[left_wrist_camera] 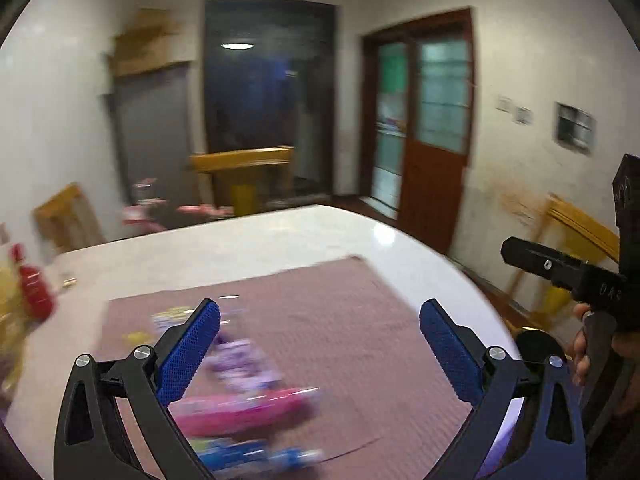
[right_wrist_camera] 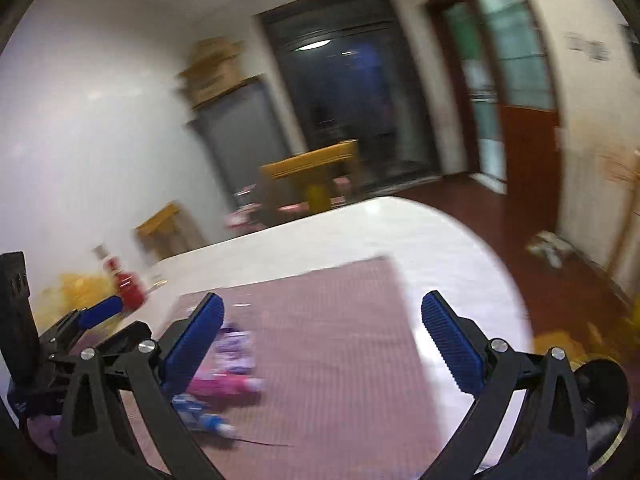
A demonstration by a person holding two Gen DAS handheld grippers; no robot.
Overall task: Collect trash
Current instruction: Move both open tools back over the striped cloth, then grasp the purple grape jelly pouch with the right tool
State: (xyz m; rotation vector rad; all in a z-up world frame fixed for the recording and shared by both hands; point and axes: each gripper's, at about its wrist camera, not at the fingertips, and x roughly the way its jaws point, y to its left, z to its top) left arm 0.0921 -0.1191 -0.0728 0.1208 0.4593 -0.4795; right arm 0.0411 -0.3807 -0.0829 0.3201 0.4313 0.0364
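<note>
Blurred trash lies on a pink mat (left_wrist_camera: 340, 320) on a white table (left_wrist_camera: 248, 244): a purple wrapper (left_wrist_camera: 240, 360), a pink packet (left_wrist_camera: 244, 404), a blue wrapper (left_wrist_camera: 256, 456) and small yellow scraps (left_wrist_camera: 136, 337). My left gripper (left_wrist_camera: 320, 320) hovers above them, open and empty. In the right wrist view the same purple wrapper (right_wrist_camera: 236, 350), pink packet (right_wrist_camera: 224, 388) and blue wrapper (right_wrist_camera: 200, 420) sit left of my right gripper (right_wrist_camera: 322, 316), which stands wide open over the mat (right_wrist_camera: 320, 340) with nothing between its fingers. The right gripper's body (left_wrist_camera: 580, 276) shows at the left view's right edge.
A red bottle (left_wrist_camera: 34, 288) and yellow bags (right_wrist_camera: 76, 288) stand at the table's left end. Wooden chairs (left_wrist_camera: 244, 172) and a dark cabinet (left_wrist_camera: 156, 136) are beyond the table. A brown door (left_wrist_camera: 432, 140) is at the right. A dark bin rim (right_wrist_camera: 600, 400) is low right.
</note>
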